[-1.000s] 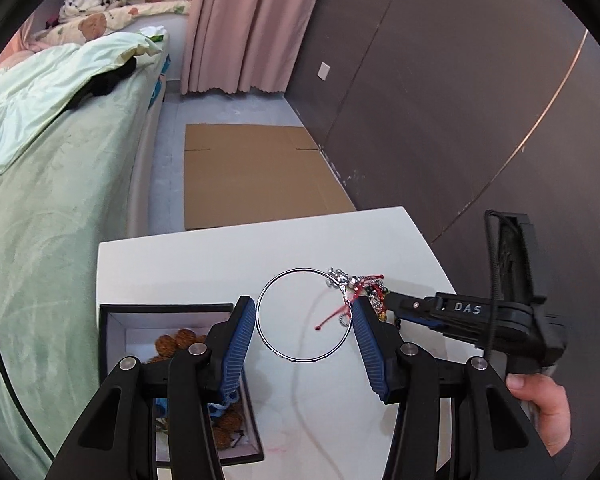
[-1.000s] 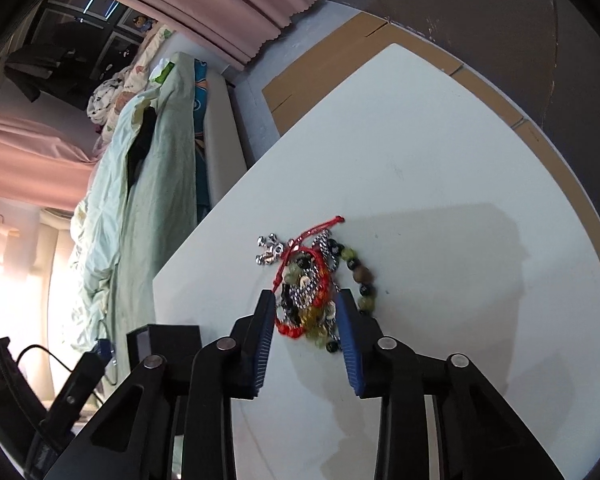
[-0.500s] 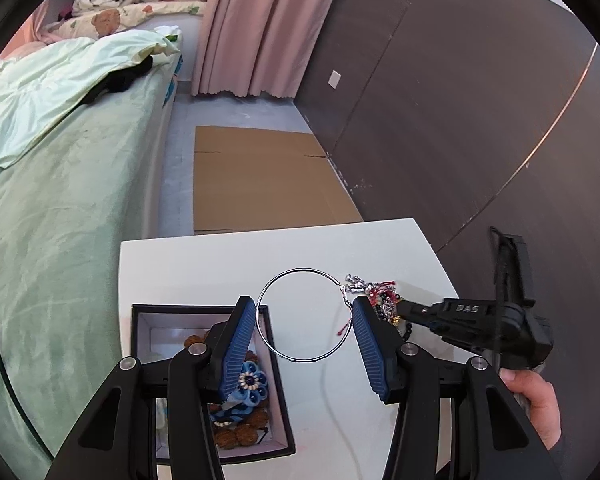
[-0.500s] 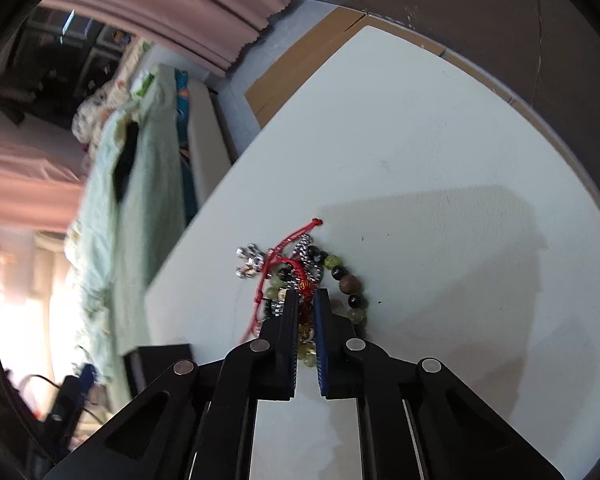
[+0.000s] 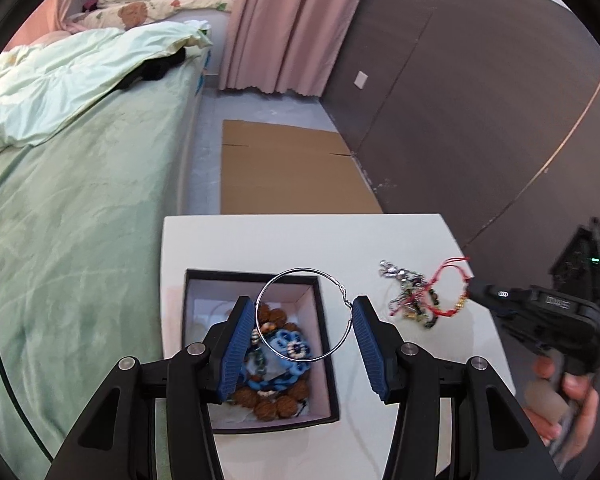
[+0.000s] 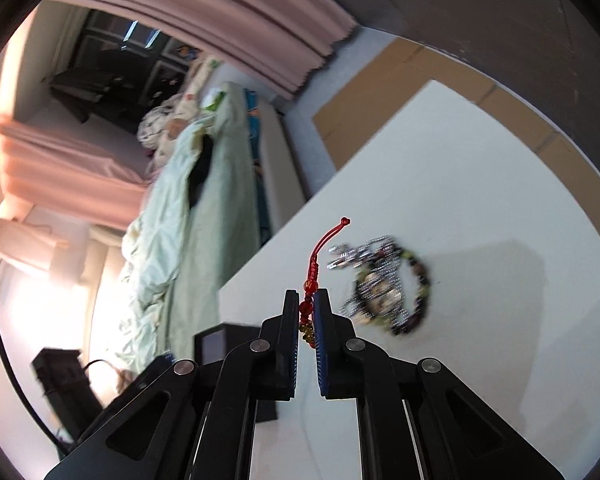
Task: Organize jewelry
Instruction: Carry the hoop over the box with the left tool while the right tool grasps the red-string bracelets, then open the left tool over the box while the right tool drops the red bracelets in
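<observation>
Over the black box [image 5: 324, 320], the left gripper [image 5: 304, 328] pinches the silver hoop [image 5: 304, 314] across its width. Right gripper [image 6: 307, 312], clamped on the red cord bracelet [image 6: 320, 256], could drag the tangled pile [image 6: 384, 284] along.

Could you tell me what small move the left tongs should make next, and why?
Probably lower a little and open: the left tongs hold the silver hoop right above the open box, which already has beaded bracelets inside.
</observation>
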### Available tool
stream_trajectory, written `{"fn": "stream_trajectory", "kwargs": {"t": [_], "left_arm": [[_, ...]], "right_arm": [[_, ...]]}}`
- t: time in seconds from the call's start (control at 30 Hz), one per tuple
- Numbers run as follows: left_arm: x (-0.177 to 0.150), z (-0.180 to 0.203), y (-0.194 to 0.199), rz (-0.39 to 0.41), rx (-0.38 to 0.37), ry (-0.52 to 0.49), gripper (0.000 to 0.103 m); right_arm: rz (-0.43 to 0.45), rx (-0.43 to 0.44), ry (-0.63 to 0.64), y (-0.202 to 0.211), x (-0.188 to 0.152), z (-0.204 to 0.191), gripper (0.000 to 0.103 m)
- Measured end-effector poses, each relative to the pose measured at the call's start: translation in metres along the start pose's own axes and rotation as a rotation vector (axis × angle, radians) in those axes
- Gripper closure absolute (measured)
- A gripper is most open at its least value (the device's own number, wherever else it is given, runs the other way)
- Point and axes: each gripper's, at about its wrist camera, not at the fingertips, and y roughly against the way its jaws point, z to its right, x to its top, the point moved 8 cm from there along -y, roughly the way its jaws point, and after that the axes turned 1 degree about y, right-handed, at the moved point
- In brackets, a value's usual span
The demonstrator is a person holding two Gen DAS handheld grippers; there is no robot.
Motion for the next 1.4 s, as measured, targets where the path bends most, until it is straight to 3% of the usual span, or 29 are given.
{"fn": "stream_trajectory", "kwargs": {"t": [0.03, 0.1, 0.2, 0.27, 0.57, 0.7, 0.87, 0.93, 0.97, 1.0, 1.4], "left_arm": [[-0.002, -0.002, -0.001, 0.002, 0.008, 0.001, 0.049], [-0.007, -0.008, -0.007, -0.029, 0.015, 0.015, 0.030], [-0.012, -0.013, -0.004, -0.029, -0.011, 0.055, 0.013], [-0.012, -0.016, 0.004, -0.011, -0.012, 0.061, 0.009], [-0.017, -0.043, 0.032, 0.029, 0.019, 0.092, 0.008], [-0.019, -0.058, 0.045, 0.049, 0.026, 0.106, 0.000], [-0.019, -0.075, 0.055, 0.068, 0.033, 0.123, 0.000], [-0.018, -0.080, 0.056, 0.069, 0.033, 0.131, 0.000], [-0.017, -0.081, 0.056, 0.071, 0.031, 0.135, 0.000], [-0.016, -0.082, 0.057, 0.075, 0.027, 0.139, 0.000], [-0.012, -0.044, 0.058, 0.097, -0.049, 0.094, 0.000]], "right_arm": [[0.002, 0.011, 0.011, 0.002, -0.003, -0.005, 0.094], [0.004, 0.031, 0.024, 0.005, -0.008, -0.012, 0.094], [0.003, 0.077, 0.045, 0.008, -0.018, -0.028, 0.094], [-0.003, 0.110, 0.069, 0.008, -0.026, -0.040, 0.094], [-0.012, 0.243, 0.173, -0.003, -0.057, -0.099, 0.094], [-0.024, 0.283, 0.193, -0.013, -0.069, -0.116, 0.094], [-0.048, 0.274, 0.249, -0.036, -0.078, -0.134, 0.093], [-0.101, 0.236, 0.280, -0.047, -0.086, -0.133, 0.071], [-0.100, 0.213, 0.280, -0.049, -0.086, -0.129, 0.047], [-0.082, 0.192, 0.276, -0.046, -0.084, -0.124, 0.034], [0.009, 0.111, 0.204, -0.002, -0.060, -0.076, 0.033]]}}
